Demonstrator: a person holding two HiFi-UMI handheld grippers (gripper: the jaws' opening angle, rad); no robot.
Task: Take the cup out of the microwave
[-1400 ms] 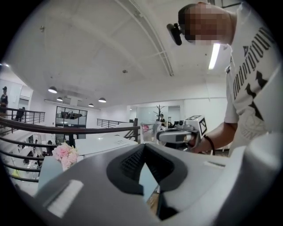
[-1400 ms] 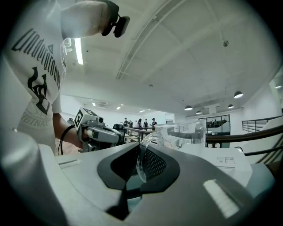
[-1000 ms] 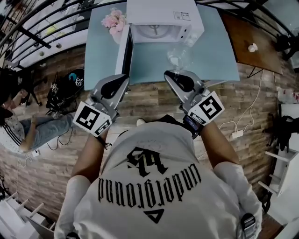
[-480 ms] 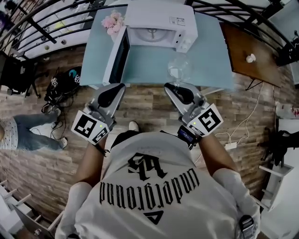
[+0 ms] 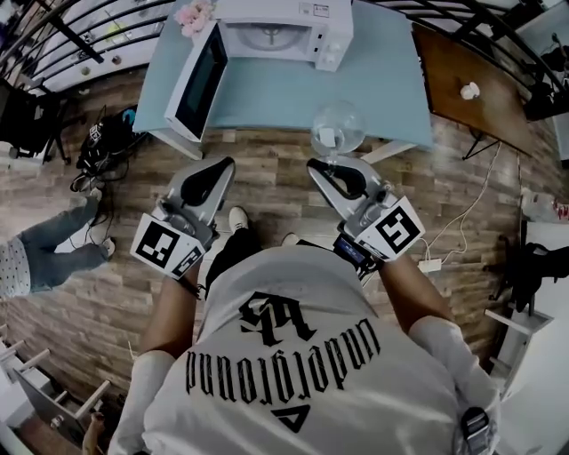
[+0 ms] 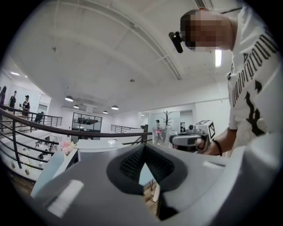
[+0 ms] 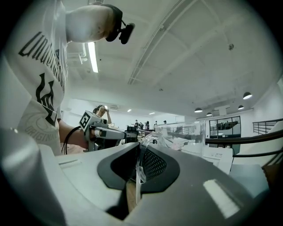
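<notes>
The clear plastic cup [image 5: 336,129] hangs just off the front edge of the pale blue table [image 5: 267,102], with my right gripper [image 5: 324,165] shut on its wall. In the right gripper view the cup [image 7: 185,134] stands upright beyond the jaws [image 7: 140,149], with its thin clear wall pinched between the pads. The white microwave [image 5: 284,31] stands at the back of the table, its door [image 5: 197,80] swung open to the left. My left gripper [image 5: 226,165] is held level beside the right one, its jaws together on nothing [image 6: 143,149].
Pink flowers [image 5: 194,13] stand left of the microwave. A dark brown table [image 5: 462,89] is at the right. A person's legs [image 5: 44,244] and a tangle of cables [image 5: 102,142] lie on the wooden floor at the left. A black railing [image 5: 80,35] runs behind.
Both grippers have drawn back from the microwave and table. The cup has come with the right gripper, from over the tabletop to just past its front edge.
</notes>
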